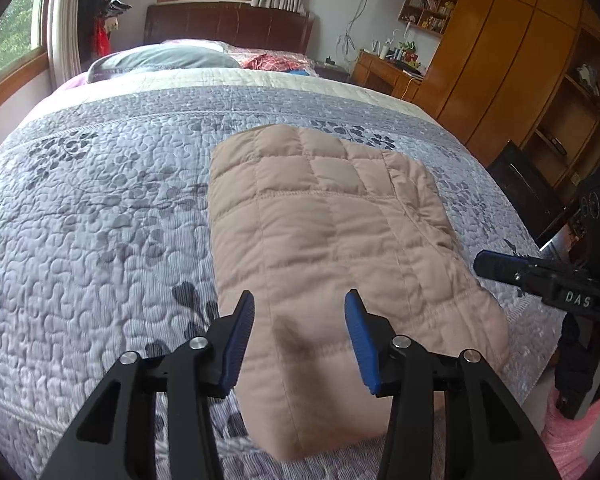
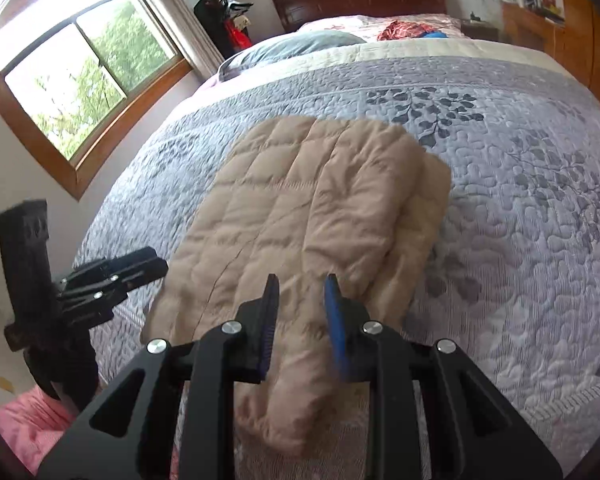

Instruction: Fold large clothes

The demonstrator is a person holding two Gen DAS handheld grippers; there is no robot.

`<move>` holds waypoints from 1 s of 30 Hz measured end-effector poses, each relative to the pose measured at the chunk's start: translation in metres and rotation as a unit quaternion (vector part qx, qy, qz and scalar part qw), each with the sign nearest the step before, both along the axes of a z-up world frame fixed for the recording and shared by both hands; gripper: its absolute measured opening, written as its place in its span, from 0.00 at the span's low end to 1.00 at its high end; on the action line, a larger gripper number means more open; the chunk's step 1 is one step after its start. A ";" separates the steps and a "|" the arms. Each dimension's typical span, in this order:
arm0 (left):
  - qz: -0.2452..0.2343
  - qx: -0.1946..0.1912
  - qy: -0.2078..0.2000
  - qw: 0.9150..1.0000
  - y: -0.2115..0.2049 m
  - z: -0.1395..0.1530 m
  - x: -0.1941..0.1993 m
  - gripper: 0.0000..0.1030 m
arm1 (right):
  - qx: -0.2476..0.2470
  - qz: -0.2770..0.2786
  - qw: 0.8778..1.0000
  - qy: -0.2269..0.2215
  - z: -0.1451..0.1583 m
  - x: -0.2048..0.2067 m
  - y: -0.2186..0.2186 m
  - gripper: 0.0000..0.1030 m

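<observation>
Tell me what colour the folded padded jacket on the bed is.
The quilted jacket is plain beige or light tan, clearest in the left wrist view.

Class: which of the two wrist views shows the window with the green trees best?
The right wrist view: the window fills its upper left, with frame, panes and trees clear. The left wrist view shows only a curved sliver of it at its left edge.
</observation>
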State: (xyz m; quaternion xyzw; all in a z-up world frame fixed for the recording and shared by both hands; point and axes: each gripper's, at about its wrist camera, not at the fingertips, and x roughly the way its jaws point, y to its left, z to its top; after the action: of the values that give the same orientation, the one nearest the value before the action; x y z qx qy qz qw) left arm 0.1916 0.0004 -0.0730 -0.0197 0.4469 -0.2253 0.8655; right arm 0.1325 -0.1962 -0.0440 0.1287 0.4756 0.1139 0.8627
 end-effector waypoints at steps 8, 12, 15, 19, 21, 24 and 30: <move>-0.010 0.002 0.007 1.000 0.003 -0.008 -0.023 0.36 | -0.019 -0.003 1.000 0.001 -0.014 -0.027 0.009 0.23; -0.017 0.007 0.014 1.000 -0.001 -0.018 -0.026 0.26 | -0.024 -0.006 1.000 0.005 -0.020 -0.030 0.009 0.22; -0.021 0.016 0.014 1.000 -0.003 -0.023 -0.024 0.22 | -0.021 -0.010 1.000 0.017 -0.029 -0.028 0.007 0.19; -0.028 0.022 0.026 0.999 -0.005 -0.033 -0.021 0.21 | -0.013 -0.012 0.999 0.034 -0.043 -0.023 0.005 0.18; -0.032 0.028 0.026 0.999 -0.007 -0.038 -0.020 0.21 | -0.010 -0.012 0.999 0.036 -0.048 -0.022 0.005 0.18; -0.035 0.034 0.025 0.998 -0.008 -0.042 -0.020 0.21 | -0.011 -0.013 0.999 0.038 -0.053 -0.022 0.006 0.18; -0.040 0.032 0.028 0.998 -0.006 -0.046 -0.018 0.21 | -0.011 -0.012 0.999 0.037 -0.056 -0.021 0.006 0.18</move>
State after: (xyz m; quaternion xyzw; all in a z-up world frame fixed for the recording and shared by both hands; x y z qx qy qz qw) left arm 0.1738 -0.0061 -0.1187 0.0199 0.4784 -0.2441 0.8433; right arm 0.1116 -0.1901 -0.1004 0.1290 0.5071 0.0932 0.8471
